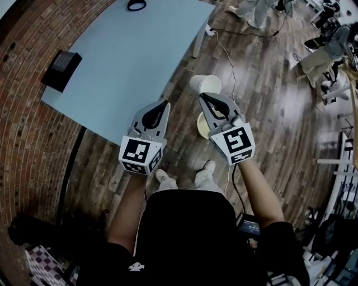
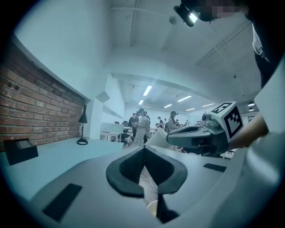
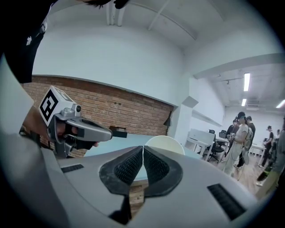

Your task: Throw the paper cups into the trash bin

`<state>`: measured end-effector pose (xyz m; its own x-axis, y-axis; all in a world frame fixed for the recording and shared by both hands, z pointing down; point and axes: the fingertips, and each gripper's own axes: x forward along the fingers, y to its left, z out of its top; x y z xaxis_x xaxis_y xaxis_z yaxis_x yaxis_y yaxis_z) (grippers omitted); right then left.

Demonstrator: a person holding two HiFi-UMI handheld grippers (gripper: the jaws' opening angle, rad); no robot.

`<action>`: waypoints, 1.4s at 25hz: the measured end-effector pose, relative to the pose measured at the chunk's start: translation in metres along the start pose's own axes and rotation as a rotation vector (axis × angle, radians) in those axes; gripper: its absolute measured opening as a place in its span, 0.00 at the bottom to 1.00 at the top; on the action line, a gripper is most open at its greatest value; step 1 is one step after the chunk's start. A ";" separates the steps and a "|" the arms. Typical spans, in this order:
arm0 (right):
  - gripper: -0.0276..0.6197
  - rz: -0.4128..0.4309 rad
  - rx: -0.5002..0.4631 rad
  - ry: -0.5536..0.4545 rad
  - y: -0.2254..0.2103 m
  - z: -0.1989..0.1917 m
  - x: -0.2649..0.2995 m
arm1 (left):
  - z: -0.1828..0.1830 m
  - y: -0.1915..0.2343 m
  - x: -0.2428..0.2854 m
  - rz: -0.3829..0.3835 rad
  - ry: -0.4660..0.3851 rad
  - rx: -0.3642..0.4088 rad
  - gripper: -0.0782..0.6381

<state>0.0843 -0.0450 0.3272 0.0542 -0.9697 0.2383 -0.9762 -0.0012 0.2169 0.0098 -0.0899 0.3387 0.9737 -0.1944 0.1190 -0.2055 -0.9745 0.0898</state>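
My right gripper [image 1: 204, 96] is shut on the wall of a white paper cup [image 1: 206, 85], which sticks out past its tips above the wooden floor. In the right gripper view the cup's pale rim [image 3: 164, 144] rises just behind the closed jaws of the right gripper [image 3: 143, 148]. A cream round container [image 1: 201, 125], open at the top, stands on the floor under that gripper; whether it is the bin I cannot tell. My left gripper [image 1: 164, 104] hangs beside it, shut and empty. The left gripper's [image 2: 144, 149] own view shows the cup [image 2: 156, 138] at the right gripper's tip.
A light blue table [image 1: 134, 56] fills the upper left, with a black box [image 1: 61, 68] and a black lamp base [image 1: 136, 4] on it. A cable [image 1: 229, 61] runs across the floor. My shoes [image 1: 208, 166] stand below the grippers. People stand at the far right.
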 end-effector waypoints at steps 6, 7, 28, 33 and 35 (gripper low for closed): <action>0.06 -0.004 0.015 0.007 -0.044 -0.024 -0.033 | 0.000 -0.049 0.037 -0.013 0.017 0.018 0.12; 0.06 -0.004 0.021 0.008 -0.051 -0.028 -0.037 | 0.000 -0.056 0.042 -0.014 0.020 0.019 0.12; 0.06 0.056 0.100 0.056 -0.160 -0.128 -0.092 | -0.030 -0.153 0.144 0.020 0.074 0.021 0.12; 0.06 0.071 0.117 0.087 -0.166 -0.150 -0.092 | -0.038 -0.158 0.155 0.027 0.099 0.010 0.12; 0.06 0.077 0.129 0.100 -0.167 -0.159 -0.088 | -0.043 -0.156 0.160 0.026 0.110 0.004 0.12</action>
<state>0.2758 0.0797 0.4203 -0.0071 -0.9388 0.3443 -0.9968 0.0342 0.0729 0.1930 0.0355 0.3860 0.9512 -0.2061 0.2295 -0.2297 -0.9699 0.0812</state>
